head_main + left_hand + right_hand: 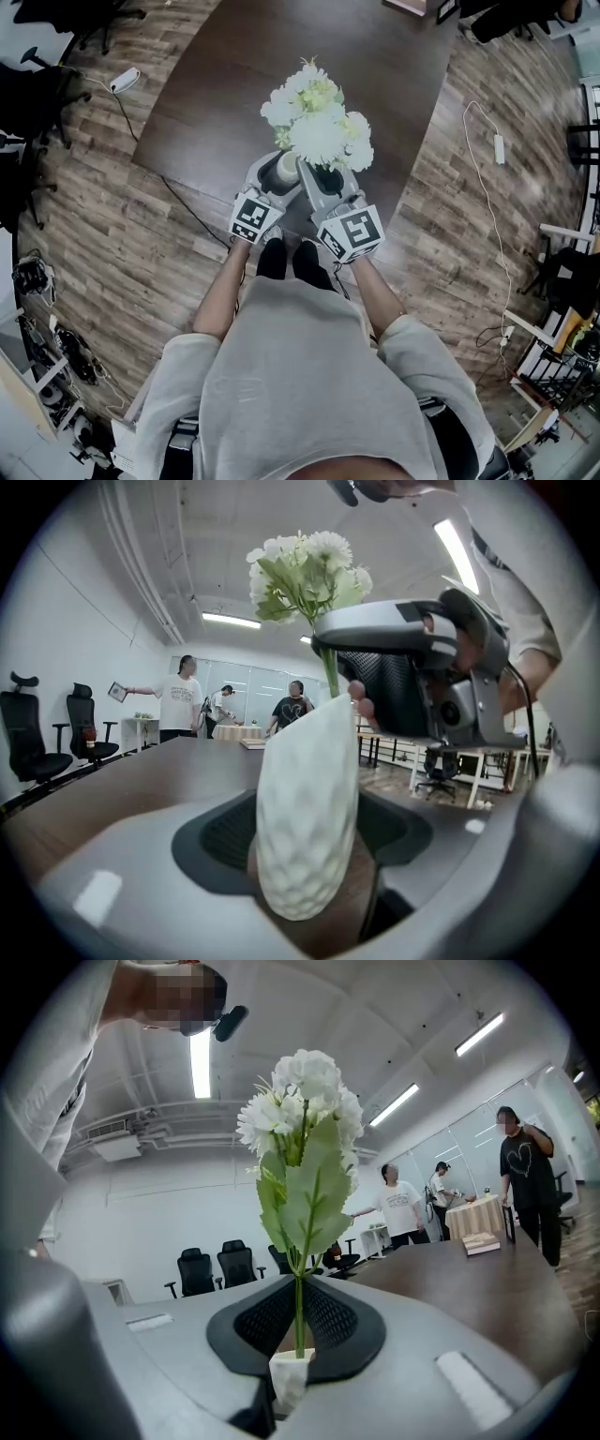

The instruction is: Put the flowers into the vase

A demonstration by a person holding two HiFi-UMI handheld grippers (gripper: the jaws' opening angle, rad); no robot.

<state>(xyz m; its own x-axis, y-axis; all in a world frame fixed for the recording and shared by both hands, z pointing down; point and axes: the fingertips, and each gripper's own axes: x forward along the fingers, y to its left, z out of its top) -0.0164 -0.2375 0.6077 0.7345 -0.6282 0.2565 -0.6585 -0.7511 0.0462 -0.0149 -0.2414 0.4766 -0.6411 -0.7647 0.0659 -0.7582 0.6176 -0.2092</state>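
Insertion step: left gripper (278, 178) grips the white vase (307, 827), right gripper (323, 180) pinches the flower stem (299, 1312); next, lower, then release.

Office: long dark table (234, 84), swivel chairs (196, 1269), ceiling strip lights (200, 1063).

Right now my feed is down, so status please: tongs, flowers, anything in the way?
Left tongs clamped on vase. Right tongs shut on flowers, stem entering vase mouth. Nothing seen blocking.
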